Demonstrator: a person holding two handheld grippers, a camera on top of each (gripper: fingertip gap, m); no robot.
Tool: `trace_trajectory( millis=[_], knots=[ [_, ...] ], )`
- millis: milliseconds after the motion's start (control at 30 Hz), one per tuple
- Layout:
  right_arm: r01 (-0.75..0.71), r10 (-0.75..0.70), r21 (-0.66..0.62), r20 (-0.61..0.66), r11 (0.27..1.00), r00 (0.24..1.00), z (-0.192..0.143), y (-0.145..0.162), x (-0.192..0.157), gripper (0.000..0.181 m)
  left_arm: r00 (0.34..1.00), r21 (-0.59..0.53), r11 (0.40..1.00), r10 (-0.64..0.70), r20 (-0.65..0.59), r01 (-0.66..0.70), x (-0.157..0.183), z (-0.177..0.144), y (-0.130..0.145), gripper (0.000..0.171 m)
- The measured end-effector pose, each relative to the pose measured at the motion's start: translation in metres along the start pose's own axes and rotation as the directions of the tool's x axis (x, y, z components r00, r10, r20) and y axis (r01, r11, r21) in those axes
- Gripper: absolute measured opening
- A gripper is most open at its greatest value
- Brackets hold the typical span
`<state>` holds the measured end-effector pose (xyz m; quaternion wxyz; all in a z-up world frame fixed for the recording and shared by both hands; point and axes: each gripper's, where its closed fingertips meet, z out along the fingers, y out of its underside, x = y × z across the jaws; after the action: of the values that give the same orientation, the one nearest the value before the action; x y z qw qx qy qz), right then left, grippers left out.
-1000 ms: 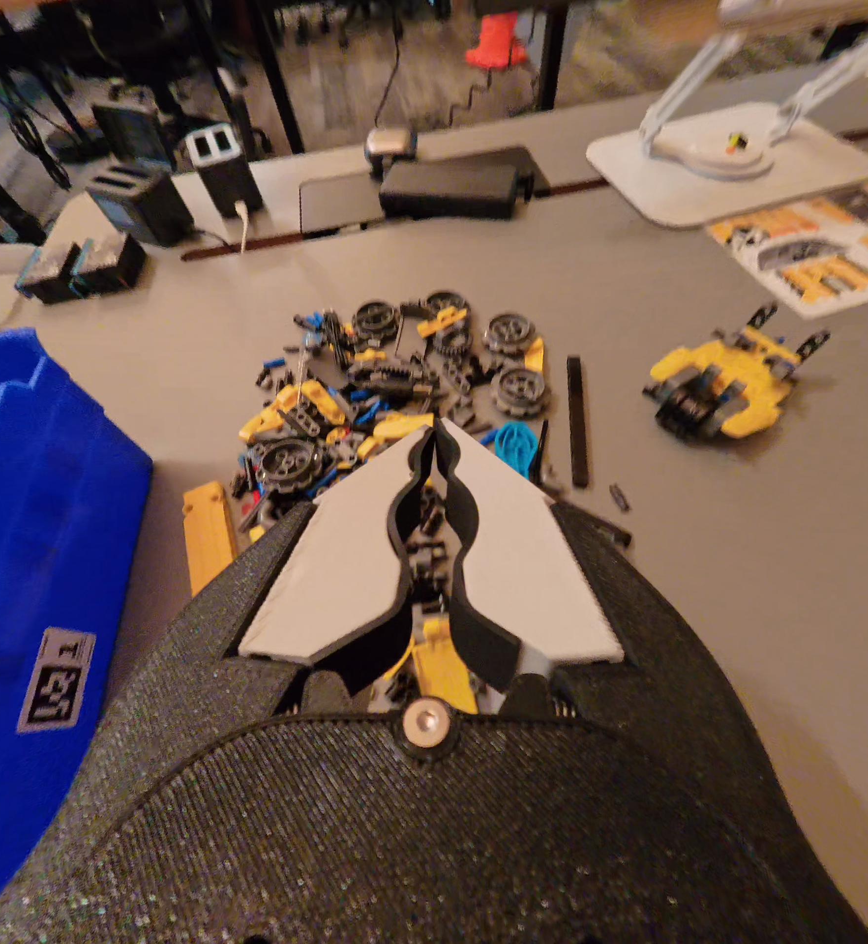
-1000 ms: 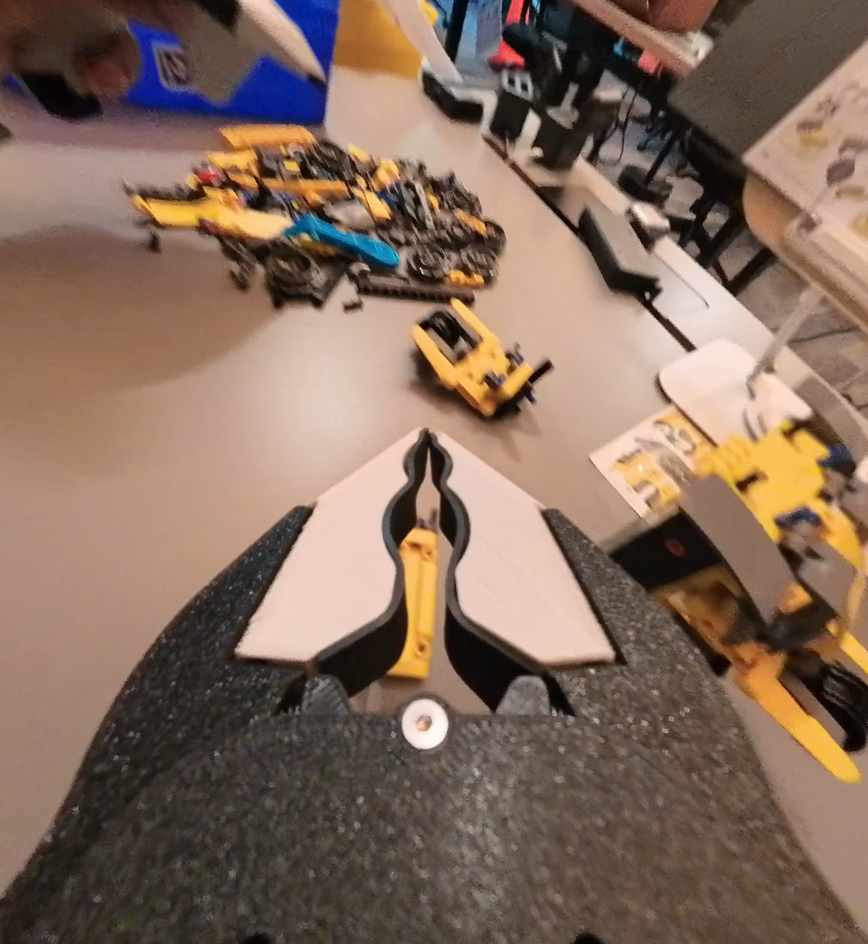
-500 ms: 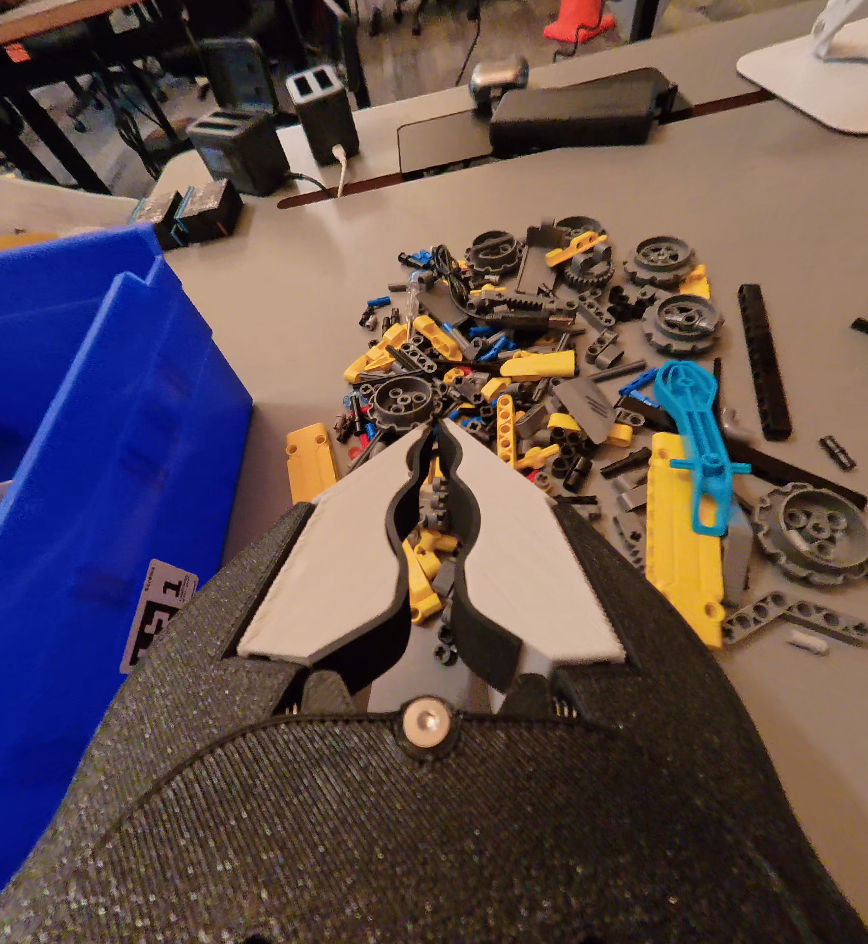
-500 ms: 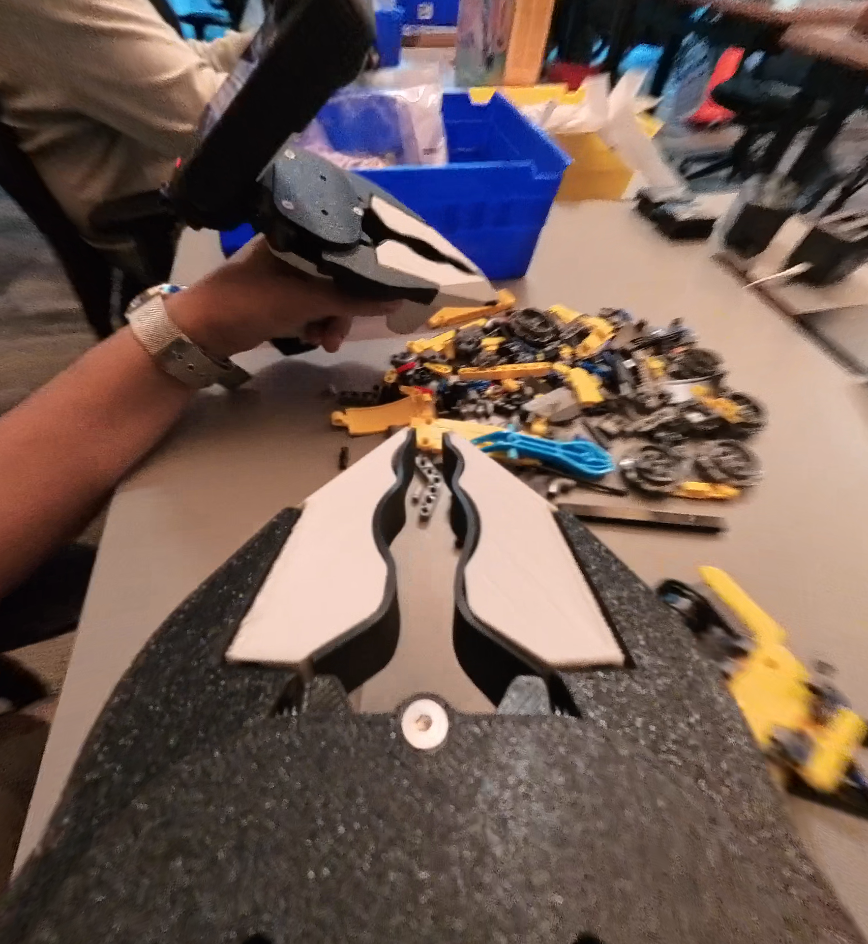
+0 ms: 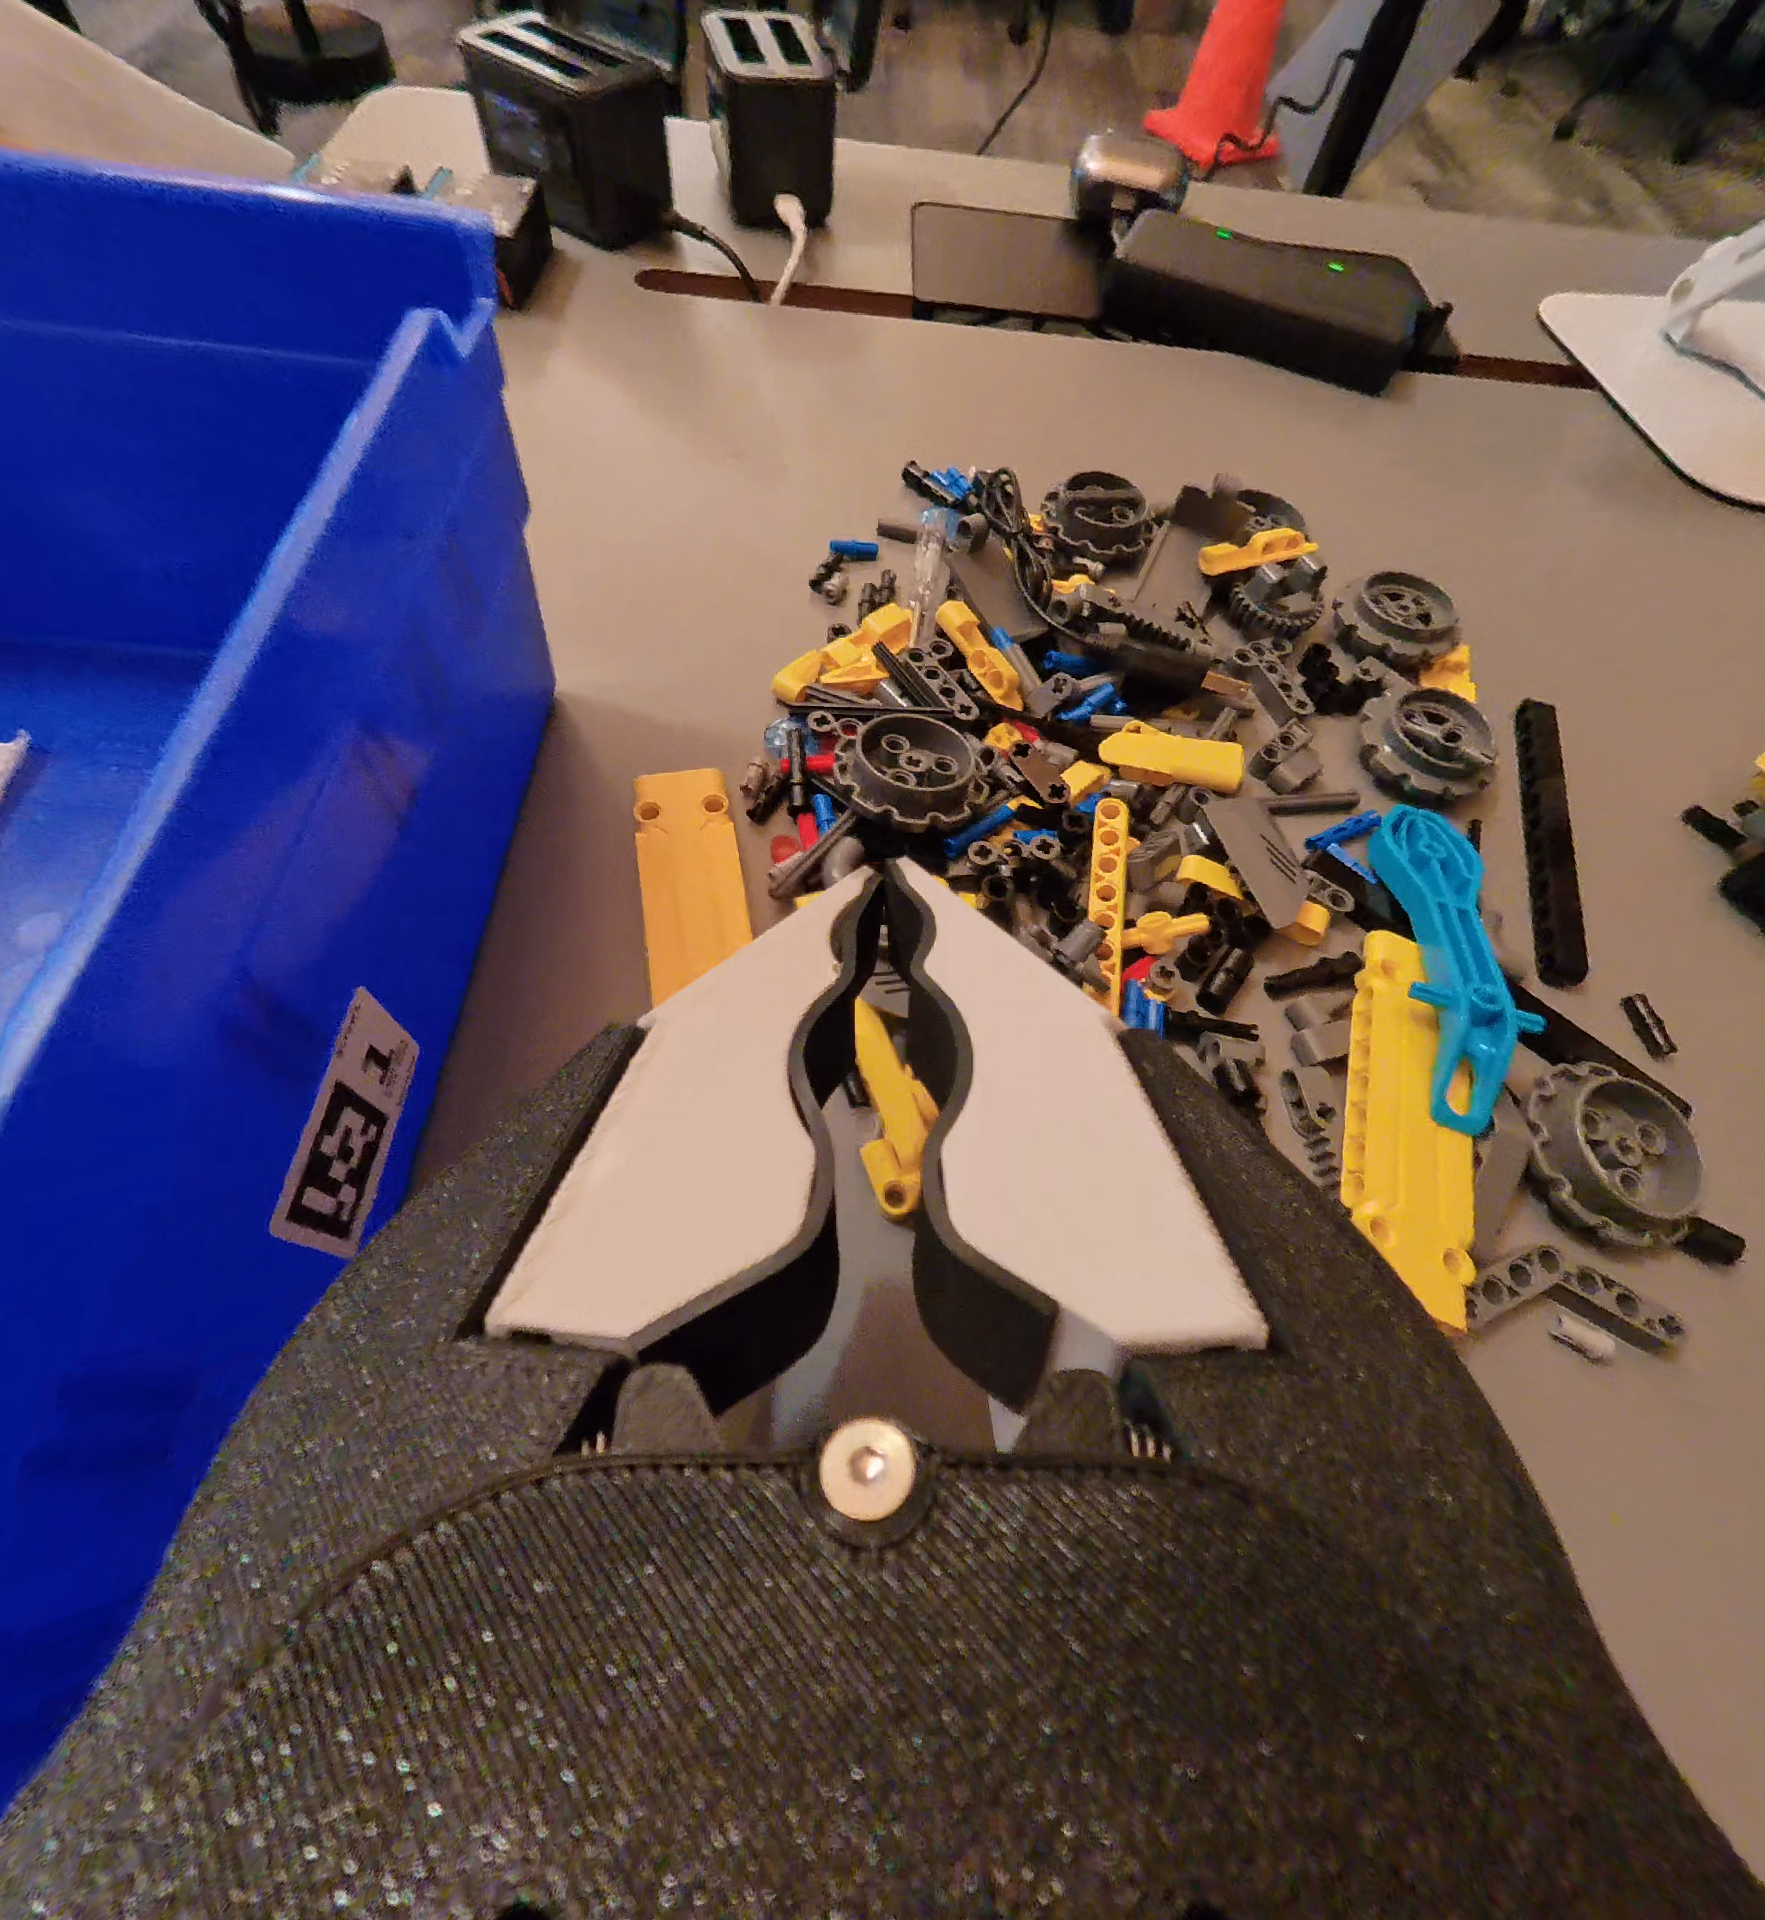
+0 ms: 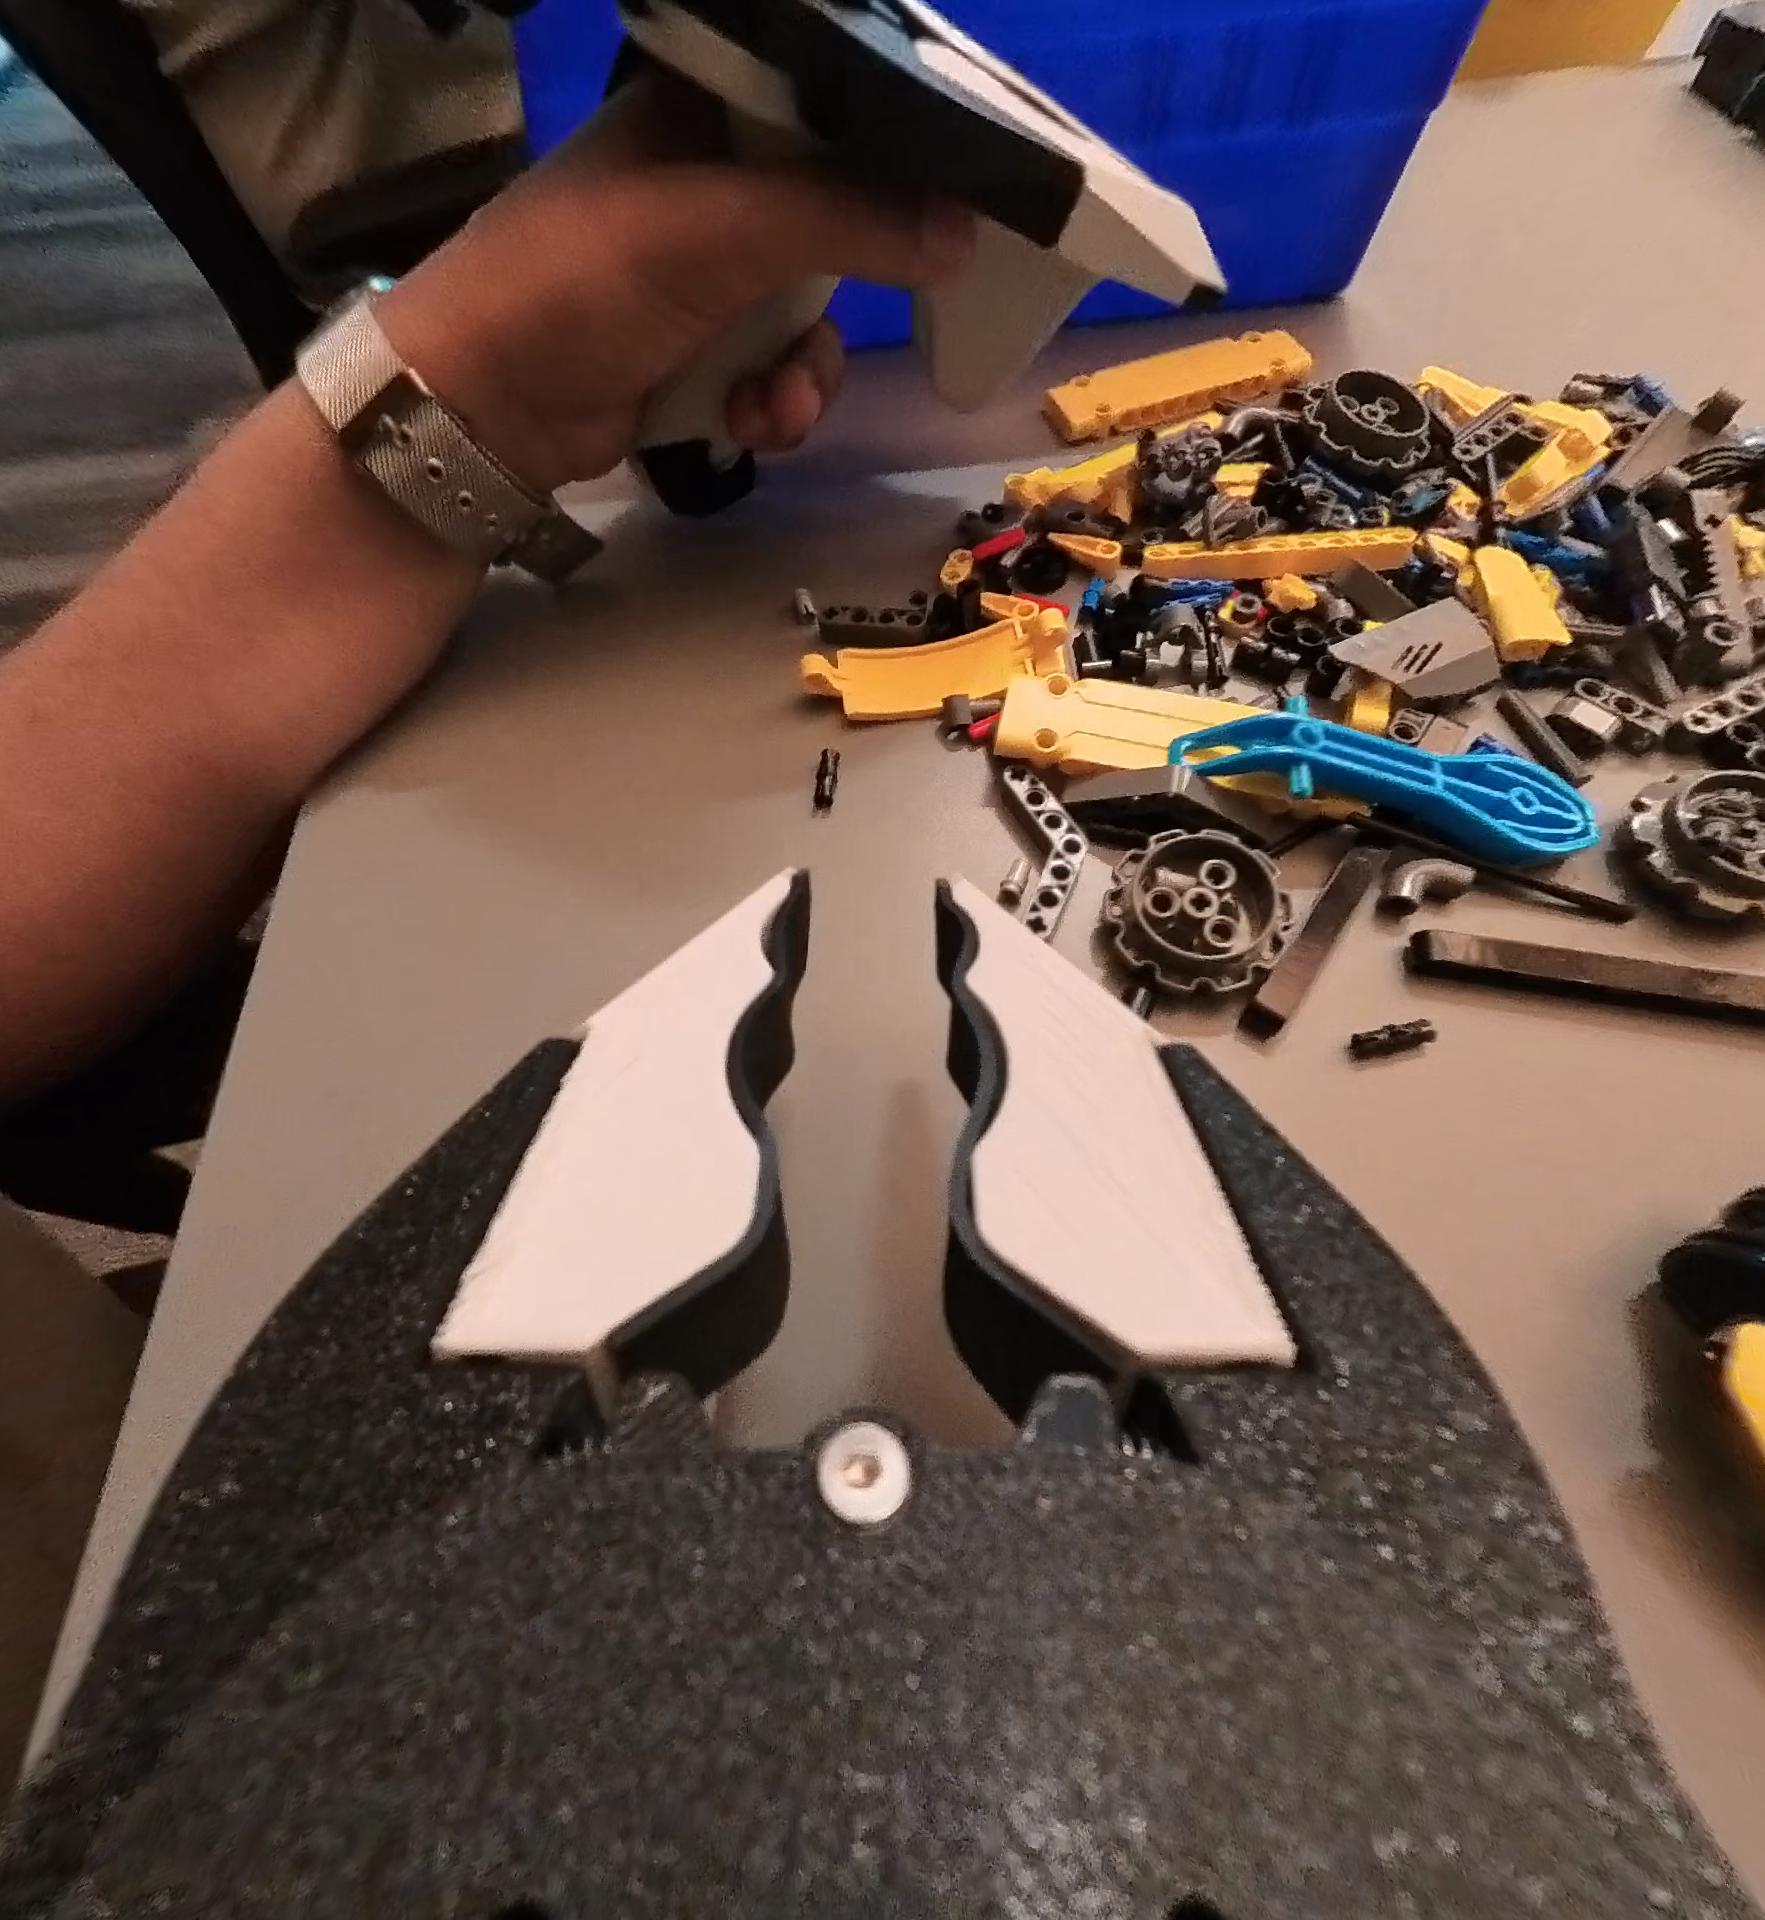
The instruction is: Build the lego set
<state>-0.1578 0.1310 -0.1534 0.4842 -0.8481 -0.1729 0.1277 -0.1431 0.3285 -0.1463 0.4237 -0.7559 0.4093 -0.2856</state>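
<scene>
Claw tips pressed together, the left claw (image 5: 883, 883) hangs over the near edge of a heap of toy building parts (image 5: 1117, 790) on the grey surface (image 5: 649, 499); whether it grips anything cannot be told. A yellow panel (image 5: 689, 883) lies just beside it at 10 o'clock, a blue bin (image 5: 234, 623) at 9 o'clock. The right claw (image 6: 873, 899) is spread and empty above bare surface, a grey wheel (image 6: 1195, 914) near at 2 o'clock, a turquoise tool (image 6: 1377, 779) beyond it.
</scene>
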Motion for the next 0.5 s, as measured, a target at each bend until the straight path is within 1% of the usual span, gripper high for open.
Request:
trace_trajectory(
  millis=[67,133,200,267,333,400,500],
  knots=[
    [0.020,-0.020,-0.007,-0.011,1.000,1.000,-0.001,0.002,-0.002,0.026,0.999,-0.021,1.000,-0.005,-0.041,0.004,0.007,0.002,0.004,0.000],
    [0.008,-0.008,-0.001,-0.005,1.000,1.000,-0.002,0.002,-0.002,0.028,0.999,-0.046,0.999,0.000,-0.045,-0.002,0.008,0.004,0.009,0.000],
    [-0.030,0.030,0.013,0.018,0.999,0.999,-0.004,0.000,0.000,0.029,0.998,-0.056,0.998,0.018,-0.065,-0.021,0.014,0.005,0.010,0.000],
    [-0.076,0.075,0.028,0.046,0.997,0.996,-0.006,-0.001,0.001,0.031,0.993,-0.058,0.997,0.040,-0.111,-0.047,0.025,0.006,0.011,0.003],
    [-0.115,0.112,0.043,0.070,0.992,0.991,-0.009,-0.003,0.002,0.032,0.988,-0.092,0.993,0.067,-0.136,-0.080,0.032,0.008,0.017,0.003],
    [-0.140,0.135,0.051,0.087,0.989,0.987,-0.010,-0.004,0.003,0.033,0.987,-0.124,0.986,0.097,-0.129,-0.113,0.033,0.010,0.023,0.000],
    [-0.147,0.142,0.052,0.093,0.988,0.986,-0.010,-0.004,0.003,0.034,0.989,-0.140,0.986,0.077,-0.127,-0.095,0.032,0.011,0.025,0.000]
  ],
)
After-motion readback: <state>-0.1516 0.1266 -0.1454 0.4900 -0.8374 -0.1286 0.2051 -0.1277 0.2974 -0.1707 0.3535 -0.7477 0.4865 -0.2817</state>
